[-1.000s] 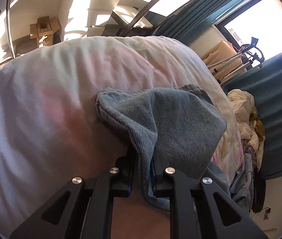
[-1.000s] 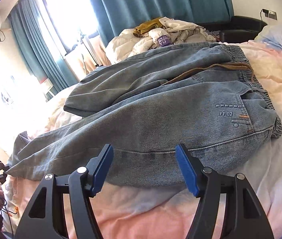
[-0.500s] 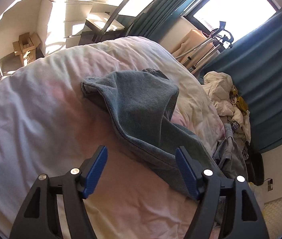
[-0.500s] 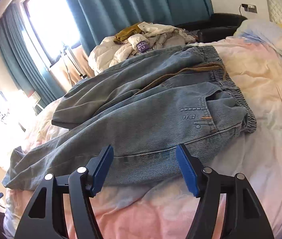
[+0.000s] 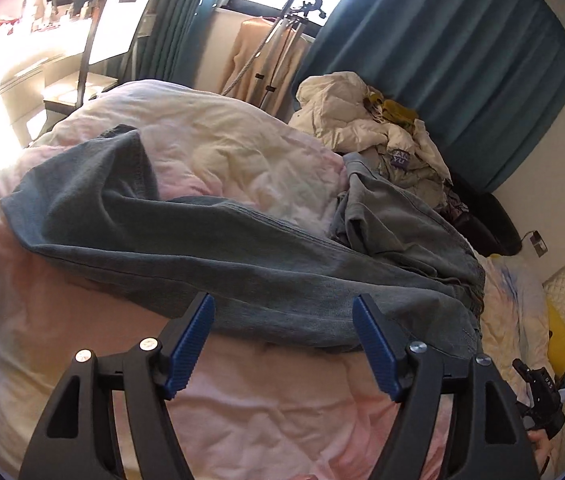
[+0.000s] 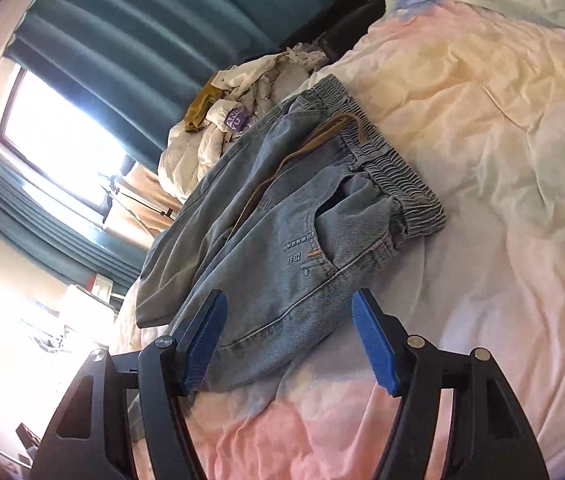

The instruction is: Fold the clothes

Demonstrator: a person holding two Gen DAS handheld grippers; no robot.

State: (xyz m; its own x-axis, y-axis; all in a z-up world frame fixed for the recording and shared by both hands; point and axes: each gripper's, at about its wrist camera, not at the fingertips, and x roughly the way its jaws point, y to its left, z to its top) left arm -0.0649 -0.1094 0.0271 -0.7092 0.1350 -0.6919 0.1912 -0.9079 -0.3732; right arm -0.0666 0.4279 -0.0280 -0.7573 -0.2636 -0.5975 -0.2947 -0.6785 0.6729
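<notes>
Left wrist: left gripper (image 5: 284, 342) jaws spread wide, nothing between the pads. One pair of jeans (image 5: 210, 248) lies on the duvet (image 5: 242, 412) just ahead of the tips, one leg stretched flat across, likely laid out for the next fold. One clothes pile (image 5: 378, 136) well beyond.

Right wrist: right gripper (image 6: 288, 342) released, empty, hovering at the thigh hem; jeans (image 6: 282, 240) partly between the fingers, untouched. One waistband (image 6: 382, 160) farther ahead, one brown drawstring (image 6: 302, 148). Looks positioned for a side grab.
</notes>
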